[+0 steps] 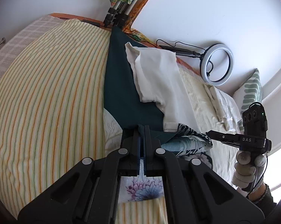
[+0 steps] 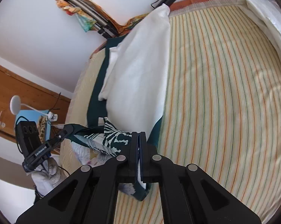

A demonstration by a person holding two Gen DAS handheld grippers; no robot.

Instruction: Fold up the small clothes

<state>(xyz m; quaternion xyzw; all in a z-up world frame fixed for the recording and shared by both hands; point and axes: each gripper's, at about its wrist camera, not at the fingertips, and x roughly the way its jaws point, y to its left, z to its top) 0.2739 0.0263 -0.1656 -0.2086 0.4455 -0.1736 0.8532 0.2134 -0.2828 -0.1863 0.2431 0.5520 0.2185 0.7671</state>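
A dark teal garment (image 1: 121, 85) lies stretched across the striped bed, with a white garment (image 1: 155, 78) lying on top of it. My left gripper (image 1: 141, 130) is shut on a corner of the teal garment. My right gripper (image 2: 139, 136) is shut on another edge of the same teal garment (image 2: 95, 93), and it shows at the right of the left wrist view (image 1: 209, 133). The white garment (image 2: 138, 71) drapes over the teal one between the grippers. A leaf-print cloth (image 2: 110, 140) and a floral cloth (image 1: 144, 188) lie under the near end.
The striped bedsheet (image 1: 47, 102) covers the bed. A ring light (image 1: 219, 64) and tripod legs (image 1: 116, 13) lean at the wall. A green-patterned pillow (image 1: 252, 89) and cream bedding (image 1: 218, 100) lie at the right. A blue side table (image 2: 30, 117) with a lamp stands beside the bed.
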